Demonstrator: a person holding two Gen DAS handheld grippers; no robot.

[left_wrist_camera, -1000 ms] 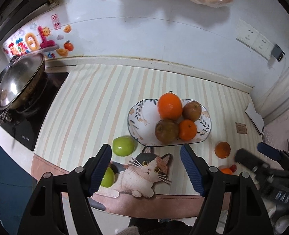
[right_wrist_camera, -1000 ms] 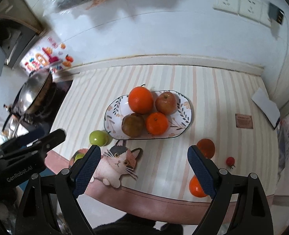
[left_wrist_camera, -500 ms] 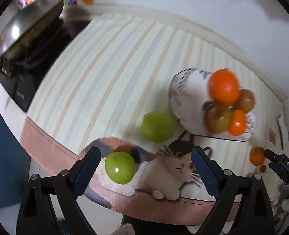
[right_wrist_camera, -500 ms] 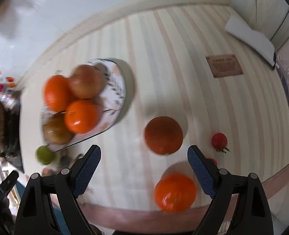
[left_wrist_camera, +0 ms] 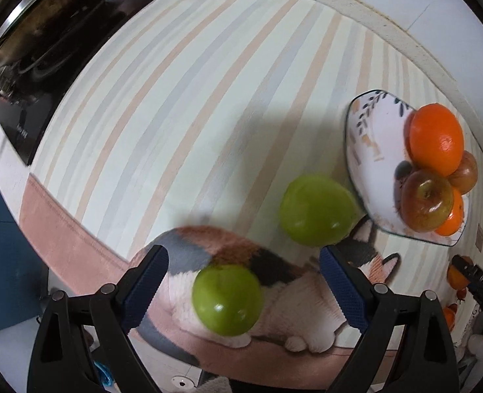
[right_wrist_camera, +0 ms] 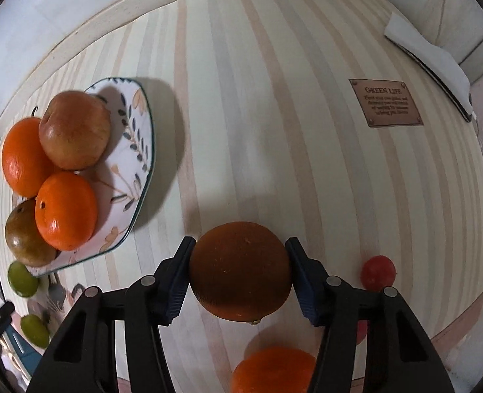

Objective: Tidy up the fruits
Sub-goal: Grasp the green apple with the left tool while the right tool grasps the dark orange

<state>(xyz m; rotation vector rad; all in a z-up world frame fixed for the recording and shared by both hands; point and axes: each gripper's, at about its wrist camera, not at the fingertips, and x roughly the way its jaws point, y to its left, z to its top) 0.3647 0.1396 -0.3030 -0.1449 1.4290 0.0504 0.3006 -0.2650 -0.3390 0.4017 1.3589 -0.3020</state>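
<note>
Right wrist view: the right gripper [right_wrist_camera: 240, 270] points almost straight down, and a dark orange [right_wrist_camera: 240, 270] sits between its two blue pads. The jaws have just been closing, and both pads now appear to press the fruit's sides. This orange rests on the desk [right_wrist_camera: 274, 98] near its front edge, well apart from the fruit plate [right_wrist_camera: 136, 150], which lies to the gripper's left. A brighter orange [right_wrist_camera: 274, 370] sits just nearer the front edge.

Left wrist view: the left gripper [left_wrist_camera: 243, 290] stands wide apart, its jaws having just been opening. A green apple [left_wrist_camera: 227, 299] lies between the pads, touching neither. A second green apple [left_wrist_camera: 317, 210] sits beyond, just beside the plate's rim.
</note>
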